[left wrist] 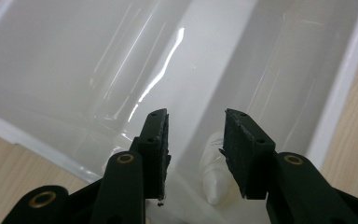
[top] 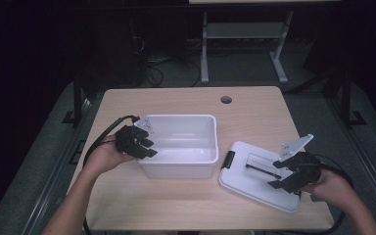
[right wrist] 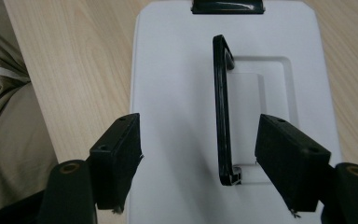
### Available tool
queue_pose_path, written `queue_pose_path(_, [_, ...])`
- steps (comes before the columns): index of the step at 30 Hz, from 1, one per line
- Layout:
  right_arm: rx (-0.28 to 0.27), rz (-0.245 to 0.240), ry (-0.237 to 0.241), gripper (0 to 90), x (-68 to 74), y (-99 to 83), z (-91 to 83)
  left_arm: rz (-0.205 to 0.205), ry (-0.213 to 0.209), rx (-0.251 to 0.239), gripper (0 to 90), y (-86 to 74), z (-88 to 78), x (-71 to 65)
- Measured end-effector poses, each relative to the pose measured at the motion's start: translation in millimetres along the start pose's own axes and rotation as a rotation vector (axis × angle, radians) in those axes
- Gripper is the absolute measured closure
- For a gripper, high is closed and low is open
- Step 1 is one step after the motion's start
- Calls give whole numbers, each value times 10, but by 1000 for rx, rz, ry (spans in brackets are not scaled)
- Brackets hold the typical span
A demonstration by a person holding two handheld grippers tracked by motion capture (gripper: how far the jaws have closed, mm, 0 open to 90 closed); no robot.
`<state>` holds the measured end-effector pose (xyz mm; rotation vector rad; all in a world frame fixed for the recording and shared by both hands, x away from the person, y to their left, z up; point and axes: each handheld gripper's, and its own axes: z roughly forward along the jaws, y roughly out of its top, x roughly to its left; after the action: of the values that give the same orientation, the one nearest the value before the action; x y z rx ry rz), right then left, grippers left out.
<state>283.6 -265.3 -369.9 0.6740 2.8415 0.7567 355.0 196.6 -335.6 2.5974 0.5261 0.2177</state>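
Black jaws of the left gripper stand apart with nothing pressed between them, poised over the near left corner of a white plastic bin. In the left gripper view the gripper looks down into the bin, where a small white bottle with a pointed tip lies on the bottom, low between the jaws and partly hidden behind one of them; whether it touches that jaw cannot be told. The left hand grips the tool from the table's left side, its cable looping back towards the near edge. The right gripper is held by the right hand over the near right end of a white lid, which lies flat on the table just right of the bin and apart from it. Its jaws are also spread wide: in the right gripper view the gripper straddles the lid's black handle, which stands between the pads without either pad touching it. The lid carries a black clip at its left end, the end nearest the bin. Bin and lid both rest on a pale wooden table with a round hole near its far edge, and beige cloth shows beside the table in the right gripper view.
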Motion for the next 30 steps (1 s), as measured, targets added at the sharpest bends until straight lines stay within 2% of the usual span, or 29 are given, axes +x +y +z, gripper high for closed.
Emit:
queue_pose_path(6, [0,2,-2,308,-1,3,-6,4,14,-29,590,13,-181,-32])
queue_pose_path(13, [7,-2,-3,308,-2,9,7,15,44,-25,576,-20,-380,-98])
queue_pose_path(23, [18,-5,-12,313,-10,31,58,6,80,-43,561,-179,-639,-201])
queue_pose_path(30, [21,8,-25,333,-27,38,125,-2,96,-55,546,-319,-735,-246])
